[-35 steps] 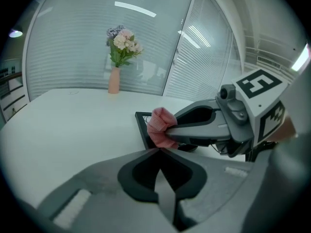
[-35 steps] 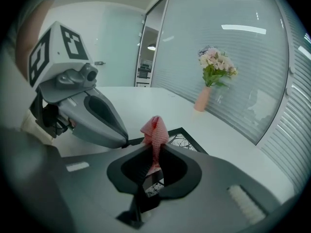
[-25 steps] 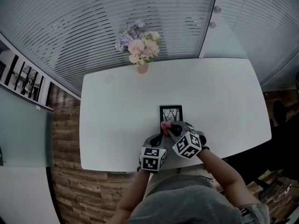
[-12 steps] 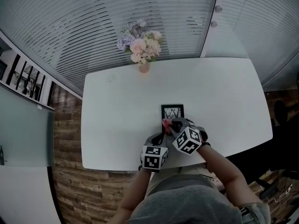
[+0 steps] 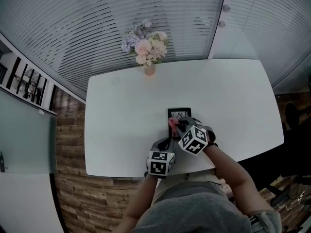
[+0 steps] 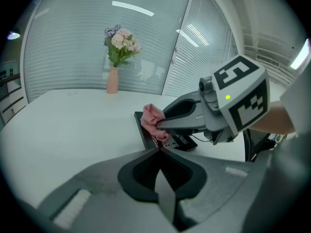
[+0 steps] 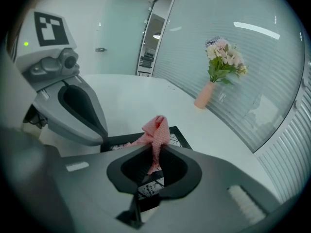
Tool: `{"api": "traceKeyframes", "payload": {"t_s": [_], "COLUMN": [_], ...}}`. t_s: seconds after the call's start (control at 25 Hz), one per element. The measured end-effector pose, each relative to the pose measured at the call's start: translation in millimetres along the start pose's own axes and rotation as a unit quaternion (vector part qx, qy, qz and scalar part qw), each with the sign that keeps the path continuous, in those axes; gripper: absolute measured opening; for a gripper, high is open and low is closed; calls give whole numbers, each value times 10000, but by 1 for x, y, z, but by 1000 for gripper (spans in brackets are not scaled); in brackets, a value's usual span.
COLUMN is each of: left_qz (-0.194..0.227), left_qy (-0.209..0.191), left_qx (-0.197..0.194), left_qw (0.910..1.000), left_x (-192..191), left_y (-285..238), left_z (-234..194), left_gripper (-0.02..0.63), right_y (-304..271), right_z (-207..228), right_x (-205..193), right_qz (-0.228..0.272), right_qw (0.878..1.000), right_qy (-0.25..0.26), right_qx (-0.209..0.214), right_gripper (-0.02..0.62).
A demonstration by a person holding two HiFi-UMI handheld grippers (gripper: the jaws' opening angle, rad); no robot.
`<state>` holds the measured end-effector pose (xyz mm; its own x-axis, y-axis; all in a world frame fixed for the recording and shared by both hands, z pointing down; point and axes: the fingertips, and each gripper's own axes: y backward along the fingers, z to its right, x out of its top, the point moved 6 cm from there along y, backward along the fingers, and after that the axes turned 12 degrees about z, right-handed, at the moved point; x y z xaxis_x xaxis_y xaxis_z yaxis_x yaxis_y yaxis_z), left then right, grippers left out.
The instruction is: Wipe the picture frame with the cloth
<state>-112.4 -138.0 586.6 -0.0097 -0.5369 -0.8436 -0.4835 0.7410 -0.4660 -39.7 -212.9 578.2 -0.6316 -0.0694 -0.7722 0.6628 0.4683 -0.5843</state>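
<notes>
A small black picture frame (image 5: 180, 113) with a tree print lies on the white table (image 5: 121, 110) near its front edge. My right gripper (image 5: 174, 125) is shut on a pink cloth (image 5: 171, 123), which rests on the frame's near left part. In the right gripper view the cloth (image 7: 156, 130) sticks up from the jaws over the frame (image 7: 177, 137). My left gripper (image 6: 158, 148) is shut on the frame's near edge (image 6: 142, 126). Just beyond it the right gripper (image 6: 158, 125) presses the cloth (image 6: 153, 119) down.
A pink vase of flowers (image 5: 146, 50) stands at the table's far edge, with window blinds (image 5: 121, 13) behind it. Wooden floor (image 5: 68, 144) lies to the left of the table. The person's body fills the bottom of the head view.
The right gripper has slid forward over the frame with the cloth, covering more of the picture. The left gripper has stayed in place on the frame.
</notes>
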Motion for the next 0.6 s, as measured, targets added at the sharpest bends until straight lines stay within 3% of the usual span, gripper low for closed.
{"api": "traceKeyframes", "payload": {"t_s": [0.6], "left_qz": [-8], "left_qy": [3], "left_qx": [-11], "left_qw": [10000], "left_x": [0], "left_y": [-1], "left_z": [-1], "left_gripper": [3], "right_y": [-18], "right_z": [29], "right_x": [2], "right_qz": [-160], "right_qw": [9996], "right_qy": [-65], "right_qx": [-235], "right_gripper": [44]}}
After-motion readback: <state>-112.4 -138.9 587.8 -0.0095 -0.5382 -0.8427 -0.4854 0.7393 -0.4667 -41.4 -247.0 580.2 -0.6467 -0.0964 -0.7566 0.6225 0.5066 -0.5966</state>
